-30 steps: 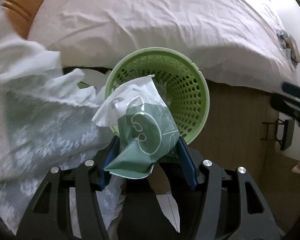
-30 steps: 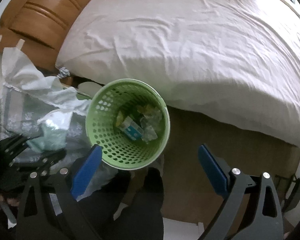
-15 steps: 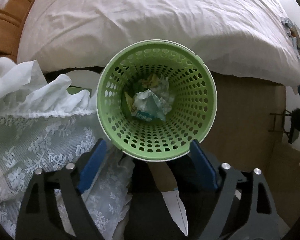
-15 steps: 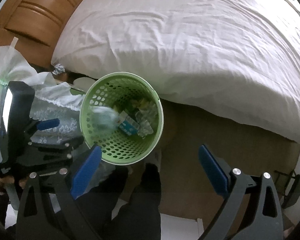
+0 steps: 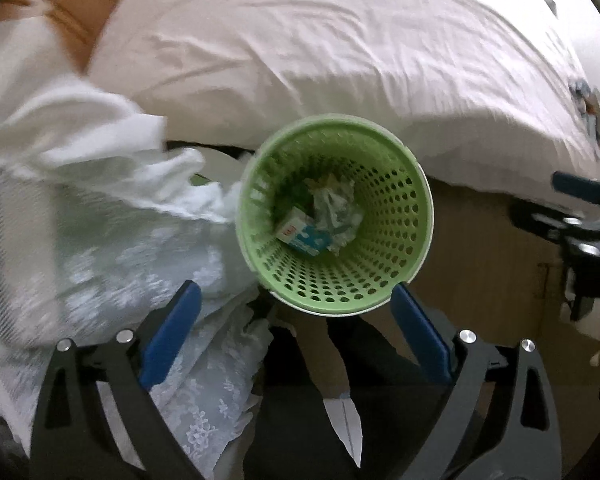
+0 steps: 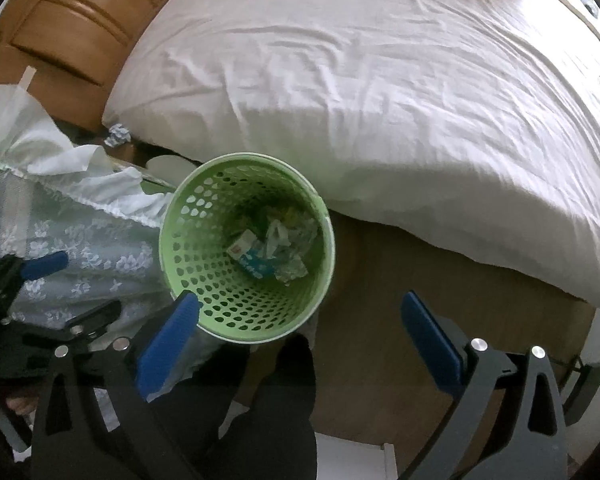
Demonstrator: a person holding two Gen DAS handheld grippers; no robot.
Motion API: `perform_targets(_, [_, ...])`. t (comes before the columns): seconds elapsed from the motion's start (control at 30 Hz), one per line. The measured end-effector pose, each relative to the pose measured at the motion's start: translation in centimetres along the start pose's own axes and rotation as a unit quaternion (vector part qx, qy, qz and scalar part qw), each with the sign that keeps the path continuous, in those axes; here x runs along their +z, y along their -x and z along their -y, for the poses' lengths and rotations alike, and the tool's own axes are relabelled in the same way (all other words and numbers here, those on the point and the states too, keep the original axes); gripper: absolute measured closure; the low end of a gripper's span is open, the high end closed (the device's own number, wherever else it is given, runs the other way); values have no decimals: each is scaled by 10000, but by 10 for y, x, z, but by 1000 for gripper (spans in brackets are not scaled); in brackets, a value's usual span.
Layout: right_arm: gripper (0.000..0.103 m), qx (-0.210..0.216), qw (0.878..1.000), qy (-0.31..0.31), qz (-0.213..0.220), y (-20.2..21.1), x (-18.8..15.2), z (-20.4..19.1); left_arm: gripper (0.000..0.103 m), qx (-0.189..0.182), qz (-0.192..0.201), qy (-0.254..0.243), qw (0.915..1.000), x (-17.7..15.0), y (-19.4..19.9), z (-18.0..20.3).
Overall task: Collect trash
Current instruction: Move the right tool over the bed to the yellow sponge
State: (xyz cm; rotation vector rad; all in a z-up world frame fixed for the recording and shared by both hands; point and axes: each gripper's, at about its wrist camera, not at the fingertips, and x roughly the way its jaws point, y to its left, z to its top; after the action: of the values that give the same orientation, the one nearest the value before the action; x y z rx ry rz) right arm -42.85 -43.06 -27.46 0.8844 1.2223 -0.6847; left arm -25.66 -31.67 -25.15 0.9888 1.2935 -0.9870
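A green perforated waste basket stands on the floor beside the bed; it also shows in the right wrist view. Inside lie crumpled wrappers and a small blue and white carton. My left gripper is open and empty above the basket's near rim. My right gripper is open and empty, above the basket's near right side. The left gripper also appears at the left of the right wrist view, and the right gripper at the right edge of the left wrist view.
A bed with a white sheet fills the far side. A wooden headboard is at the upper left. A lace-covered surface with white tissue is left of the basket. Wooden floor lies to the right.
My left gripper opened and let go of the green wrapper, which fell into the basket. It then drew back and to the left. The right gripper stayed open and nearly still.
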Motion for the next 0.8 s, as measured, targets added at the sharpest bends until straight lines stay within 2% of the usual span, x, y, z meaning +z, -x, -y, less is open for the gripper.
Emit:
perform_targets(0.1, [3, 129, 9993, 358, -61, -4, 8, -19, 11, 24, 263, 288, 9992, -18, 30, -22])
perform_targets(0.2, [3, 188, 9970, 746, -52, -5, 9, -38, 8, 280, 481, 704, 9960, -46, 57, -54])
perform_targets(0.3, [3, 324, 9866, 1599, -36, -5, 12, -82, 8, 517, 537, 1297, 9887, -82, 76, -90])
perform_targets(0.47, [3, 515, 9668, 2503, -90, -4, 11, -135, 8, 895, 425, 2427, 9650, -147, 97, -147])
perform_targets(0.5, [3, 523, 9589, 2787, -102, -3, 11, -151, 8, 971, 419, 2721, 9564, -164, 102, -159])
perform_targets(0.53, [3, 526, 9538, 2958, -102, -2, 11, -162, 8, 999, 424, 2873, 9517, -172, 105, -166])
perform_targets(0.57, [3, 528, 9517, 3024, -103, -1, 9, -169, 8, 1045, 435, 3113, 9436, -184, 109, -174])
perform_targets(0.6, [3, 558, 9453, 3213, -122, 0, 9, -182, 8, 1076, 447, 3257, 9383, -191, 111, -179])
perform_targets(0.7, [3, 661, 9362, 3448, -160, 2, 9, -208, 8, 1062, 521, 3805, 9172, -214, 115, -196])
perform_targets(0.8, [3, 690, 9300, 3607, -169, 6, 9, -226, 8, 1041, 594, 4067, 9057, -224, 117, -203])
